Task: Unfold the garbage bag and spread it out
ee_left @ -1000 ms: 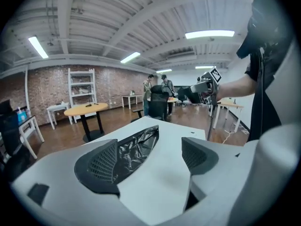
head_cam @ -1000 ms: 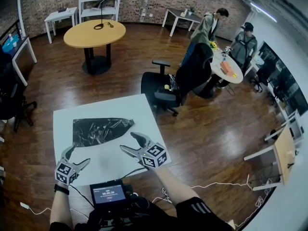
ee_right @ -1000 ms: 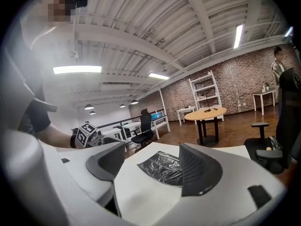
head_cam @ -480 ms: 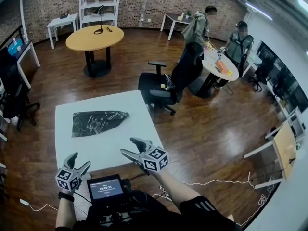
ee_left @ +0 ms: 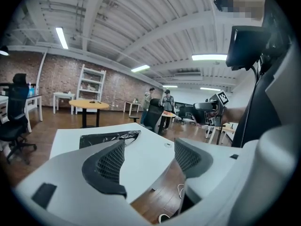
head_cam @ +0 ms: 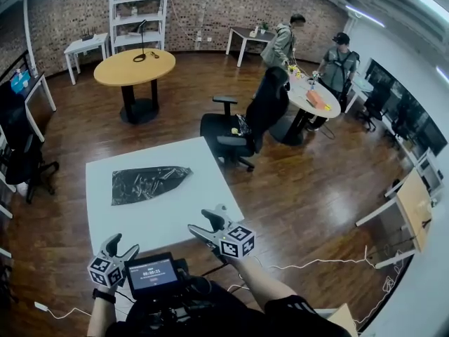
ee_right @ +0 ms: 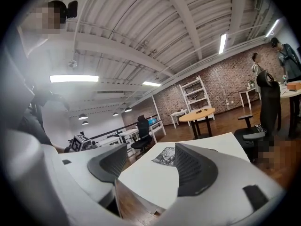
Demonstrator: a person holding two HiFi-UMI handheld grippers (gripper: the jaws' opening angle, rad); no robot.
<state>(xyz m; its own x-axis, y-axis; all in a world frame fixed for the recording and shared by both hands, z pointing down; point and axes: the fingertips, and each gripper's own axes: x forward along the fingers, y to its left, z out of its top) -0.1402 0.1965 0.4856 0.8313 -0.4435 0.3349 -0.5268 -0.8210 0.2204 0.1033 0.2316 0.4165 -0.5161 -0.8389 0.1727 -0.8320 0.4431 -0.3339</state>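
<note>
The black garbage bag (head_cam: 147, 184) lies flat and crumpled on the white table (head_cam: 203, 170), with no gripper touching it. Both grippers hang at the table's near edge, well short of the bag. My left gripper (head_cam: 121, 244) is open and empty; its jaws have just been closing somewhat. My right gripper (head_cam: 201, 223) is open and empty too, and its jaws have narrowed slightly. In the left gripper view the bag (ee_left: 109, 137) lies far beyond the left gripper (ee_left: 148, 149). The right gripper view shows the bag (ee_right: 164, 156) past the right gripper (ee_right: 148, 161).
A small screen device (head_cam: 151, 274) sits at my chest between the grippers. A black office chair (head_cam: 238, 128) stands just beyond the table's far right corner. Further off are a round wooden table (head_cam: 137, 65), a white shelf (head_cam: 139, 9) and two people (head_cam: 280, 44) by a round white table (head_cam: 312, 97).
Both grippers have drawn back from beside the bag to the table's near edge. The left jaws have narrowed. The bag lies where it did.
</note>
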